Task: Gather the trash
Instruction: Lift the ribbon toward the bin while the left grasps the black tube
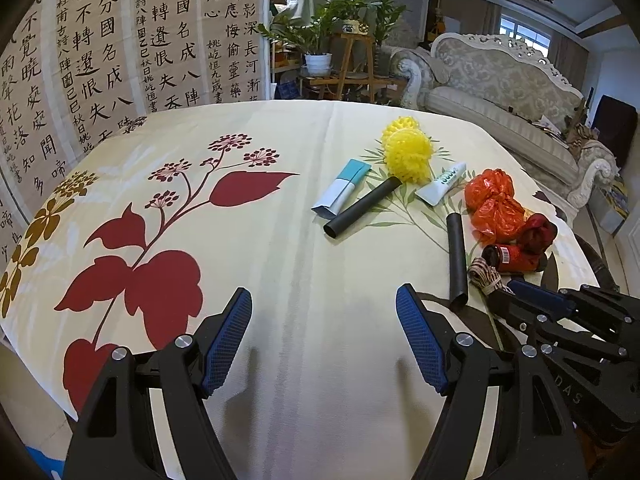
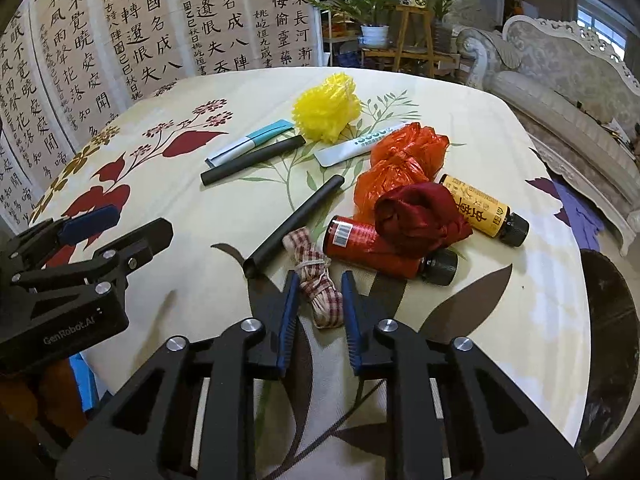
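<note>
Trash lies on the right half of a flowered tablecloth (image 1: 280, 240). In the right wrist view my right gripper (image 2: 320, 277) is shut on a small red-checked cloth bundle (image 2: 316, 266) tied with string, a pad against each side. Just beyond it lie a red bottle (image 2: 372, 246), a dark red cloth (image 2: 420, 216), a yellow bottle (image 2: 480, 210), an orange plastic bag (image 2: 400, 164) and two black tubes (image 2: 296, 224). My left gripper (image 1: 324, 292) stands open over bare cloth, nothing between its fingers. The bundle (image 1: 486, 278) sits to its right.
Farther back lie a yellow mesh ball (image 1: 408, 152), a white tube (image 1: 440, 184) and a blue-and-white packet (image 1: 340, 186). Calligraphy sheets (image 1: 120, 52) hang at the left, potted plants (image 1: 320, 36) stand behind the table, and a sofa (image 1: 500, 92) fills the right.
</note>
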{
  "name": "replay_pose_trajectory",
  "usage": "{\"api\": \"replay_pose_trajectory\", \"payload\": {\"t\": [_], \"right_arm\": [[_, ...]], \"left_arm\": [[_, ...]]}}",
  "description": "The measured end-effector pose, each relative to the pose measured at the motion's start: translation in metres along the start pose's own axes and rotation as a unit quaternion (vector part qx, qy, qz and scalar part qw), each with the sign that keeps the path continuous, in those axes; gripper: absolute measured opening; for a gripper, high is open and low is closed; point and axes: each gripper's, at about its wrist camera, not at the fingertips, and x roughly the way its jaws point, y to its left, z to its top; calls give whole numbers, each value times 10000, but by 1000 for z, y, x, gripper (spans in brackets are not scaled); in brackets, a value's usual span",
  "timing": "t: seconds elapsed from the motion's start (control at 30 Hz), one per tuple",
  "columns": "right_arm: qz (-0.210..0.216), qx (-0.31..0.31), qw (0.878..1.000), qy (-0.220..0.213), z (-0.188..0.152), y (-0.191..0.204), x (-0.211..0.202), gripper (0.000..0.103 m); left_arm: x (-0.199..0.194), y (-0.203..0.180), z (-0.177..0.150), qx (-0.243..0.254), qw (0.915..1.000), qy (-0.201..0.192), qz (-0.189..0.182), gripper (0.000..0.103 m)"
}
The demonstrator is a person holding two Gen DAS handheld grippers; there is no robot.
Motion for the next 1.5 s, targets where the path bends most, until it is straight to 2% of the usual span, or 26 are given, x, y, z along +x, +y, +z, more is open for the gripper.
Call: {"api": "replay_pose_trajectory", "payload": {"t": [0.3, 0.5, 0.7, 1.07, 1.17, 1.27, 1.43, 1.5], "right_arm": [[-47, 99, 9999, -54, -24, -10, -19, 15], [-411, 418, 9982, -151, -37, -38, -33, 14], [-758, 770, 9939, -231, -37, -68, -33, 15], [-755, 1043, 9912, -320, -22, -98, -21, 18], [-743, 1053, 9911, -336, -21, -101, -19, 18], [-747, 1039, 9911, -352, -21, -101, -18, 18], [-770, 1032, 9910, -375, -21, -100, -19, 17], [-777, 1039, 9908, -385, -21, -100, -19, 16]], "left_arm": [[-6, -17, -2, 180, 9998, -29, -109, 72], [-5, -38, -1, 345, 9991, -35, -222, 72], [3, -62, 6, 580, 9978, -18, -333, 72], [39, -84, 23, 778, 9954, 410, -378, 52], [44, -87, 23, 845, 9944, 492, -392, 39], [41, -90, 20, 958, 9937, 450, -374, 32], [38, -94, 17, 1144, 9920, 389, -375, 13], [37, -94, 16, 1137, 9919, 374, -412, 13]]}}
